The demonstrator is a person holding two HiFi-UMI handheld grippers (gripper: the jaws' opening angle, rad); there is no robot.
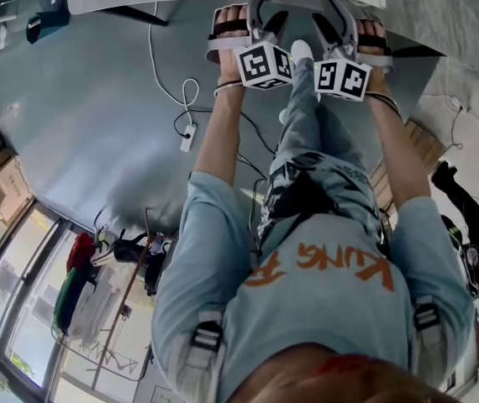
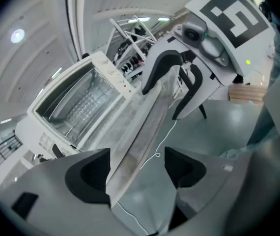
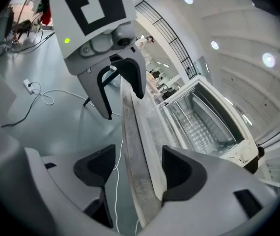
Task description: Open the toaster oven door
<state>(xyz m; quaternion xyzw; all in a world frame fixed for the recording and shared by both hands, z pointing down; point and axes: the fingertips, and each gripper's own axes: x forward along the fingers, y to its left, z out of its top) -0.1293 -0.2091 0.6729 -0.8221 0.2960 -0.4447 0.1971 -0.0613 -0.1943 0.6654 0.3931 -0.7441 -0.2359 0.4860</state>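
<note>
Plainly, the left tool [image 2: 137, 168] has its jaws set well apart, and the edge of the worktop [image 2: 141, 127] runs lengthwise through the gap without being clamped. The right tool [image 3: 139, 166] is in the same state, jaws apart with that same edge passing between them. Neither holds anything. In the head view the person's arms reach forward side by side, so the two tools sit close together at the near rim of the worktop, above a grey floor [image 1: 80, 124] with a white cable [image 1: 185, 99] lying on it.

Farther in, the toaster oven [image 2: 76, 107] stands on the worktop, well apart from both tools. Its wire rack shows through the front. Whether that is through glass or an open door cannot be told, and no handle shows clearly.

The opening step looks not yet begun. To do it well, one tool would likely need to lift clear of the rim and travel in over the worktop toward the top edge of the oven's front. It should arrive with its jaws wide across the handle bar and close on it squarely. The pull should then follow the door's downward arc, because a straight pull could drag the light oven toward the edge. The other tool could steady the casing.
</note>
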